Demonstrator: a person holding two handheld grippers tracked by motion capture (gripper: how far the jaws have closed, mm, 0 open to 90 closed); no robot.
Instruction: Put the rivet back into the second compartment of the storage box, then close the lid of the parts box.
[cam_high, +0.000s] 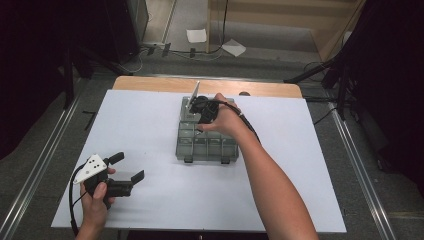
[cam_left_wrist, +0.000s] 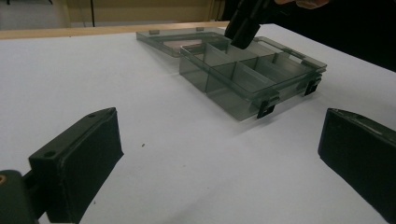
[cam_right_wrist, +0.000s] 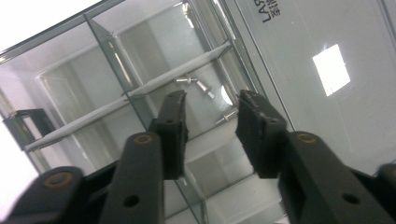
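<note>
Clear compartment box (cam_high: 207, 142) sits mid-counter (cam_high: 150, 125), lid open. Right tool (cam_right_wrist: 211, 109) points down into a far compartment, jaws apart with nothing between them; small metal screws (cam_right_wrist: 201, 86) lie just beyond. Left tool (cam_high: 126, 166) rests near the counter's front edge, jaws wide apart, empty.

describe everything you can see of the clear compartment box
The compartment box is smoky, see-through plastic, split by thin dividers into several cells. Its lid lies open behind it, and two dark latches sit on the front edge. It rests flat on the white table. Small silvery screws lie in one cell, below the right gripper.
</note>
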